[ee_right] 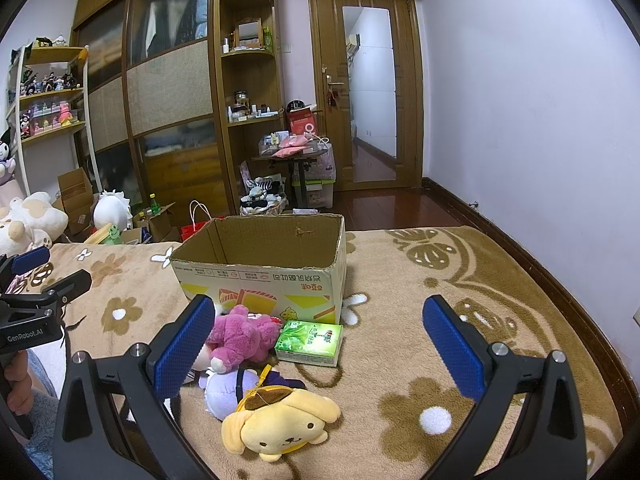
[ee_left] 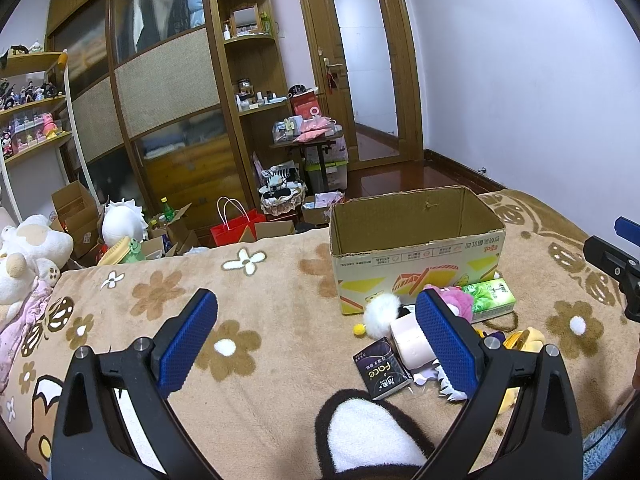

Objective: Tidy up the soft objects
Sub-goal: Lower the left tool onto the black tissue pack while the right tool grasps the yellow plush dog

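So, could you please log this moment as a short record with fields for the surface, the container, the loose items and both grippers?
surface: bed blanket with a flower pattern
container: cardboard box, open on top, no items visible inside
soft toys: yellow dog plush, pink plush, purple plush, all in front of the box
other items: green tissue pack, dark tissue pack, paper roll
left gripper: open, empty
right gripper: open, empty, above the toys

Open box [ee_right: 260,276] top (toys [ee_right: 244,336] in front)
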Demonstrator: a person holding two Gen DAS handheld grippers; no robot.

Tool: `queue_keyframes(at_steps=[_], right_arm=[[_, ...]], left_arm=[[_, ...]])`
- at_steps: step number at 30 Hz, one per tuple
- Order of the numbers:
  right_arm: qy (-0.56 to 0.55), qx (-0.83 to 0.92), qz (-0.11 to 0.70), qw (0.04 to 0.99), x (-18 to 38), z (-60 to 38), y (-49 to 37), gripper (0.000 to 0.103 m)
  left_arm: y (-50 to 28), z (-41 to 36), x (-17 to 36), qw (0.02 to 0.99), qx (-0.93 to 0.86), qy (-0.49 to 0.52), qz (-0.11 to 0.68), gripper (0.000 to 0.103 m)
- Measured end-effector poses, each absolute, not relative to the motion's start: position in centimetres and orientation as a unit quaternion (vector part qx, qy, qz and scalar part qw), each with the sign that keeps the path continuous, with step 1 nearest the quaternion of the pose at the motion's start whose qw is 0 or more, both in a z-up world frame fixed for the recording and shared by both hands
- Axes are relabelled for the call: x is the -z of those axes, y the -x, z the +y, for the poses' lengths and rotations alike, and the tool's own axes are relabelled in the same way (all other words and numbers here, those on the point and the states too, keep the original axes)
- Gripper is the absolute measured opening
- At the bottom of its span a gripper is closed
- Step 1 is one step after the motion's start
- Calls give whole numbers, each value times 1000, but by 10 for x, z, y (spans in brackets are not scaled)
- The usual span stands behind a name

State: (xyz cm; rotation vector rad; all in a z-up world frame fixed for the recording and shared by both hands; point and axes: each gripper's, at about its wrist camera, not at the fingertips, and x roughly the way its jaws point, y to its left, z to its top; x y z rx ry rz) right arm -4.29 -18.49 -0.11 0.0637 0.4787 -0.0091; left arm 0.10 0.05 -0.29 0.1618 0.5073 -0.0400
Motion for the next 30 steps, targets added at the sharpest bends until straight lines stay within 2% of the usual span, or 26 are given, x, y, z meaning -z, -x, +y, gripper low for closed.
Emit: queue_keyframes(at_steps=[11, 22, 30], right_arm=[[-30, 5, 241, 970, 5, -184, 43, 103], [-59, -7, 324, 944, 26, -183, 17, 103], [-79, -23, 346, 935, 32, -180, -3, 103]], left_arm=[[-6, 2, 4, 959, 28, -78, 271, 99], [-33, -4, 25, 940, 33, -85, 329, 99], [-64, -13, 36, 926, 31, -83, 366, 99]])
